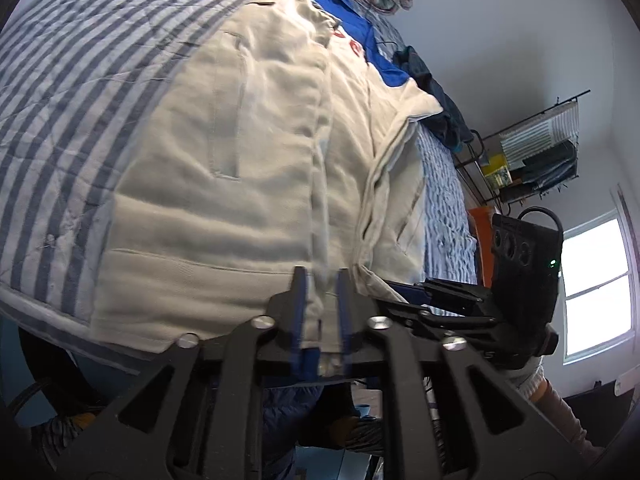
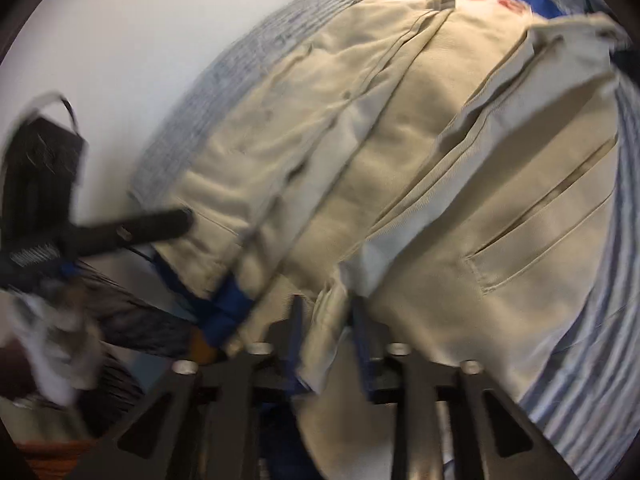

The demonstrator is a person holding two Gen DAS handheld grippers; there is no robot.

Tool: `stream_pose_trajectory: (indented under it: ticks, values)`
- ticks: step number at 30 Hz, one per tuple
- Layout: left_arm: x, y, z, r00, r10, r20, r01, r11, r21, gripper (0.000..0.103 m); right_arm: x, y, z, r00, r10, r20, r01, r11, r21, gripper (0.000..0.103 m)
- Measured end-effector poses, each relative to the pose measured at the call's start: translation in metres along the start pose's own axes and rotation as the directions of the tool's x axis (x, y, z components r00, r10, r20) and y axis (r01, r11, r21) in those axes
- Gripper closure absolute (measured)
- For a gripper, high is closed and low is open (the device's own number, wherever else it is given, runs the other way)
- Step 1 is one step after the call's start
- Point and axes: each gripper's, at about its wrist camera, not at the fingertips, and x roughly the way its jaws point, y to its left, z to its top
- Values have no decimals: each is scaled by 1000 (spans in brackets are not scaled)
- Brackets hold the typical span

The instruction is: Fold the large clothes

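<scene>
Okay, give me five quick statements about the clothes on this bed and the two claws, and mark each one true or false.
1. The beige trousers lie spread on a blue-and-white striped bedcover. True.
2. A blue garment with red lettering lies past the trousers' far end. True.
3. The left claw is clamped on a green towel. False: beige trouser cloth lies between its jaws, which stand apart.
4. The right claw is far from the trousers. False: it is at their near edge, with beige cloth between its jaws.
5. The window is dark. False: it is bright with daylight.
</scene>
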Motion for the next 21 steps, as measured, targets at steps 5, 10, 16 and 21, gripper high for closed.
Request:
stream_pose_trajectory:
  ticks: [5, 10, 16, 21]
  values:
    - [20, -20, 4, 999, -29, -39, 31, 999, 38, 60, -42, -11, -1, 995, 68, 78, -71, 997, 38, 65]
    - [52, -35, 4, 993, -36, -113, 43, 997, 57, 50, -83, -40, 17, 982, 7, 189, -28, 994, 107, 51]
    - [77, -37, 5, 990, -15, -142, 22, 999, 46, 49, -111, -98, 51, 953, -72, 293, 1, 971, 237, 41]
    - [86, -43, 8, 990, -7, -141, 19, 996, 83, 49, -117, -139, 77, 931, -113, 347, -3, 948, 317, 37]
